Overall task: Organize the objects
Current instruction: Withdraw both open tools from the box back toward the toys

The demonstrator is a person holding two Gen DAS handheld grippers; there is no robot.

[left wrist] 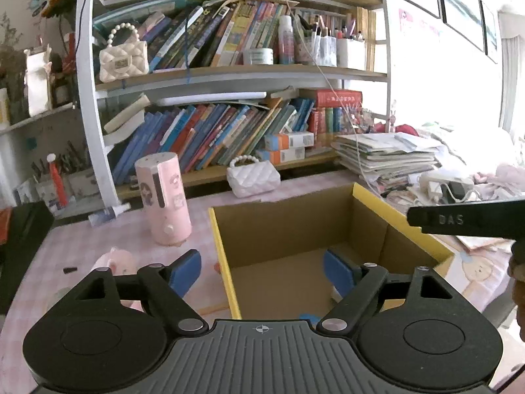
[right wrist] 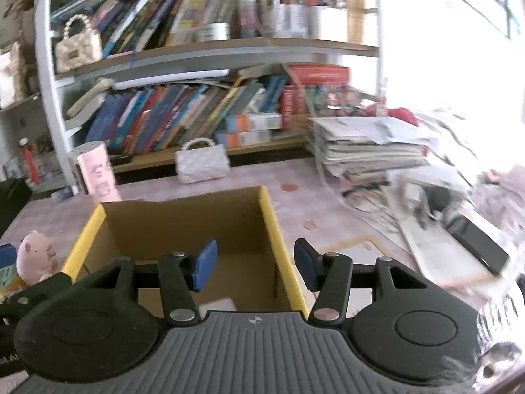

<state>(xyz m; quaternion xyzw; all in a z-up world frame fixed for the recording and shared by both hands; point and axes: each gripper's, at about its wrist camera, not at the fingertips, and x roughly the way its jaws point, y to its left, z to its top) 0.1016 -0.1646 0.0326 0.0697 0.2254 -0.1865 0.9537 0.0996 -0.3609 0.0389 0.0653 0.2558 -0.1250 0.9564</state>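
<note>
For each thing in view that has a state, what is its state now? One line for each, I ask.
left gripper: open, nothing between the jaws
right gripper: open, nothing between the jaws
cardboard box: open on top, upright on the table
pink bottle: upright, left of the box
white handbag: upright, behind the box
pink plush toy: on the table, outside the box

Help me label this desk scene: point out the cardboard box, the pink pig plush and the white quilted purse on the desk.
cardboard box (left wrist: 282, 226), left wrist view, inner back wall.
pink pig plush (right wrist: 34, 256), right wrist view, its body.
white quilted purse (left wrist: 252, 179), left wrist view, quilted front.
</note>
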